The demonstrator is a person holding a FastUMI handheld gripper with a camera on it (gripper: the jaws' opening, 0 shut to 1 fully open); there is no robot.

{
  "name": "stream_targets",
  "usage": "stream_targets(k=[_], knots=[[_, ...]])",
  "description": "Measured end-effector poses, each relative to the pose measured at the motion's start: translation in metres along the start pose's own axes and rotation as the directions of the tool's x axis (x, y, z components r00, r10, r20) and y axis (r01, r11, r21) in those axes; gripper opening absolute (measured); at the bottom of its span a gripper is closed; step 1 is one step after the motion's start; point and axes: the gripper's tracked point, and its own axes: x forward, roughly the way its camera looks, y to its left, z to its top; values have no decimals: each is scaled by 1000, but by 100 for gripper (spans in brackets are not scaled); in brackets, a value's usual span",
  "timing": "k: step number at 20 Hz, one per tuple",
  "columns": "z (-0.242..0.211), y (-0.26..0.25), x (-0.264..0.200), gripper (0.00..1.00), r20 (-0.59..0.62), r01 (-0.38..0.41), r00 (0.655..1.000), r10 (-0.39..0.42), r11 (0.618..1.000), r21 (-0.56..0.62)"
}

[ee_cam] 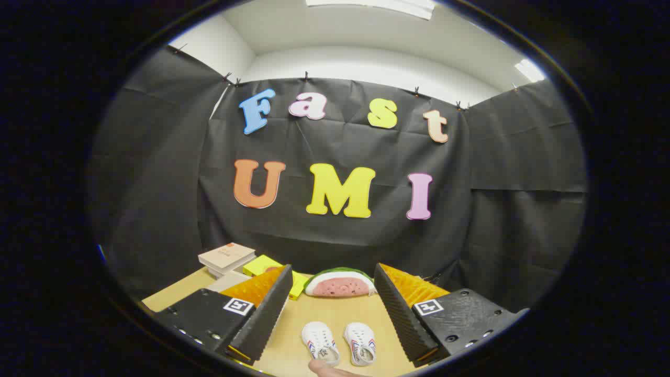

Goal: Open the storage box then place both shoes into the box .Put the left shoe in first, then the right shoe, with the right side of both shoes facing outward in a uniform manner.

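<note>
Shoes: the left-hand shoe (320,343) and right-hand shoe (360,343) lie side by side on the worktop (335,314), low in the frame's centre between the open, empty tongs (333,309). Grabbing the wrong shoe first would likely break the order.

A staged recording booth inside a plain white-walled room: black cloth (335,235) is clipped up as walls on three sides, with white ceiling and strip lights (371,5) above it. A light wooden counter (335,319) carries props: stacked books (226,257), a watermelon-slice cushion (340,283), and small white shoes (339,343).
</note>
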Motion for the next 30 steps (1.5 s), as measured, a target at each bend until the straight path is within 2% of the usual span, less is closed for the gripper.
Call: stream_targets(k=[7, 20, 26, 30], knots=[[8, 8, -9, 95, 14, -52, 999, 52, 999, 13], [-16, -28, 6, 95, -50, -48, 998, 49, 999, 20], [-53, -22, 42, 95, -162, -144, 974, 155, 986, 79], [-85, -5, 77, 95, -257, -236, 927, 271, 959, 159]])
